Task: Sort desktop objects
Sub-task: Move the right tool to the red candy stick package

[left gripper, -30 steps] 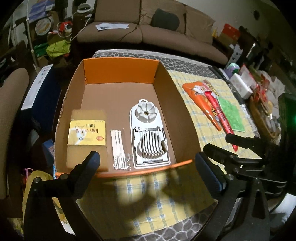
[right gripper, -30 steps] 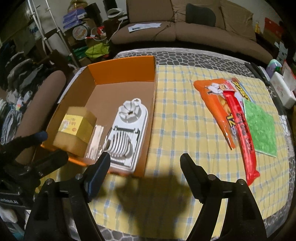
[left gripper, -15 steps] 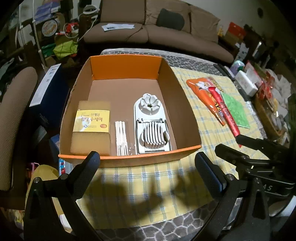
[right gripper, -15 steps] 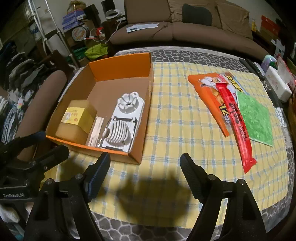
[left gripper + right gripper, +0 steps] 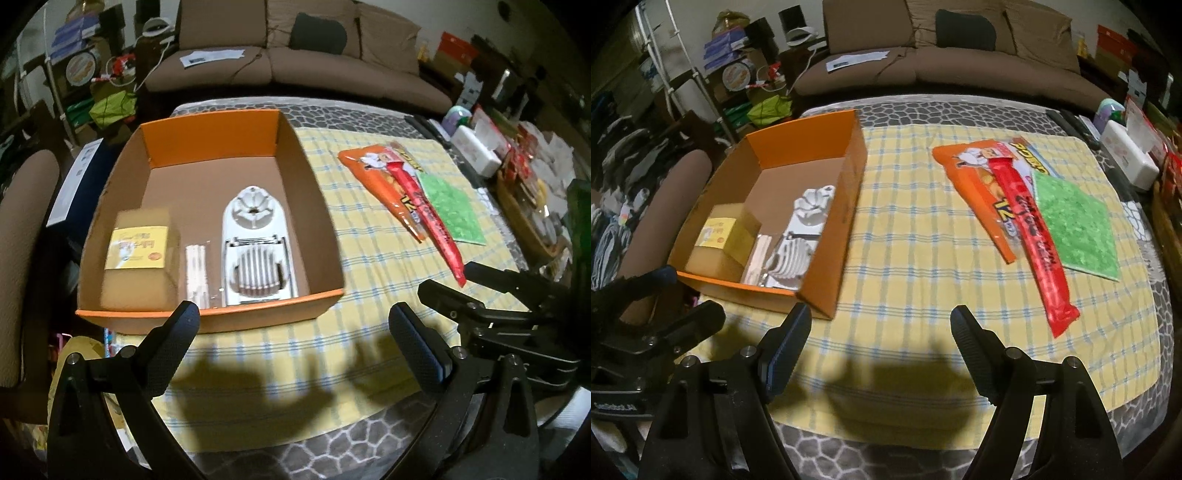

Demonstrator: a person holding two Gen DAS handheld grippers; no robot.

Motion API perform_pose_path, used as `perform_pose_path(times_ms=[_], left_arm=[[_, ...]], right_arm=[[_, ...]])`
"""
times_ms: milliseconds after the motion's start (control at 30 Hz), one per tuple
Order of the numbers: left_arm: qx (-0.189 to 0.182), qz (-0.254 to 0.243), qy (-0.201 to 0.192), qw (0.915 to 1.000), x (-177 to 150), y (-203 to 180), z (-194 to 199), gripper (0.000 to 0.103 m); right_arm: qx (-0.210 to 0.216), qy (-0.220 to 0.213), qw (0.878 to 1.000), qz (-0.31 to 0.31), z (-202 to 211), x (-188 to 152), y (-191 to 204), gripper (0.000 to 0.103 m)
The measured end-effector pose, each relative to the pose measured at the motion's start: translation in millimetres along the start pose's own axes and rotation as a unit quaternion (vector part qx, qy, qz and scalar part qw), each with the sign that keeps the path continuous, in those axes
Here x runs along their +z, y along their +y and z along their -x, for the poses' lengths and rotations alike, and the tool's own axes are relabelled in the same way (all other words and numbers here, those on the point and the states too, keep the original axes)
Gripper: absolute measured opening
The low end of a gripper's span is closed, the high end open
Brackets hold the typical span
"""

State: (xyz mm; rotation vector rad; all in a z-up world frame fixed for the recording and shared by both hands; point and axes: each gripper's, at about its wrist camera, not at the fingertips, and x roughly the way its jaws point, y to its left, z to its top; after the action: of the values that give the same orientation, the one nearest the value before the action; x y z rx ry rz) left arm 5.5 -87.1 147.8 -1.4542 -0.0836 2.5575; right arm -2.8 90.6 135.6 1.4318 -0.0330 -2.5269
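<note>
An orange cardboard box [image 5: 280, 301] stands on the left of a yellow checked cloth [image 5: 369, 295]. Inside lie a tan carton with a yellow label [image 5: 138, 258], a packet of white sticks [image 5: 195, 269] and a white egg slicer [image 5: 255, 251]. On the cloth to the right rest an orange snack bag [image 5: 971, 177], a long red packet [image 5: 1038, 240] and a green square sheet [image 5: 1075, 225]. My left gripper [image 5: 293, 317] hovers open and empty just in front of the box. My right gripper [image 5: 881, 315] is open and empty over bare cloth, beside the box's near right corner.
A grey pebble-patterned table top [image 5: 332, 443] shows around the cloth at the near edge. A brown sofa [image 5: 295, 55] stands behind the table and a chair [image 5: 22, 240] to its left. A white container [image 5: 1126, 155] and cluttered items line the right side.
Both grippers have drawn back toward the near edge of the table, so the box and the packets look farther off. Jaws stay open and nothing was taken.
</note>
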Motion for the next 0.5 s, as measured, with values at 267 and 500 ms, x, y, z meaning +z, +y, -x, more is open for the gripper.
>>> perform_pose_path(times_ms=[267, 500], left_arm=[[-0.015, -0.018, 0.008, 0.9997, 4.6, -44.6, -19.1, 0.103], [-0.033, -0.029, 0.017, 0.9989, 9.5, -82.2, -39.2, 0.103]], right_arm=[[-0.011, 0.004, 1.000, -0.026, -2.5, -6.0, -46.3, 0.079], [-0.022, 0.006, 0.998, -0.051, -6.6, -9.6, -92.7, 0.079]])
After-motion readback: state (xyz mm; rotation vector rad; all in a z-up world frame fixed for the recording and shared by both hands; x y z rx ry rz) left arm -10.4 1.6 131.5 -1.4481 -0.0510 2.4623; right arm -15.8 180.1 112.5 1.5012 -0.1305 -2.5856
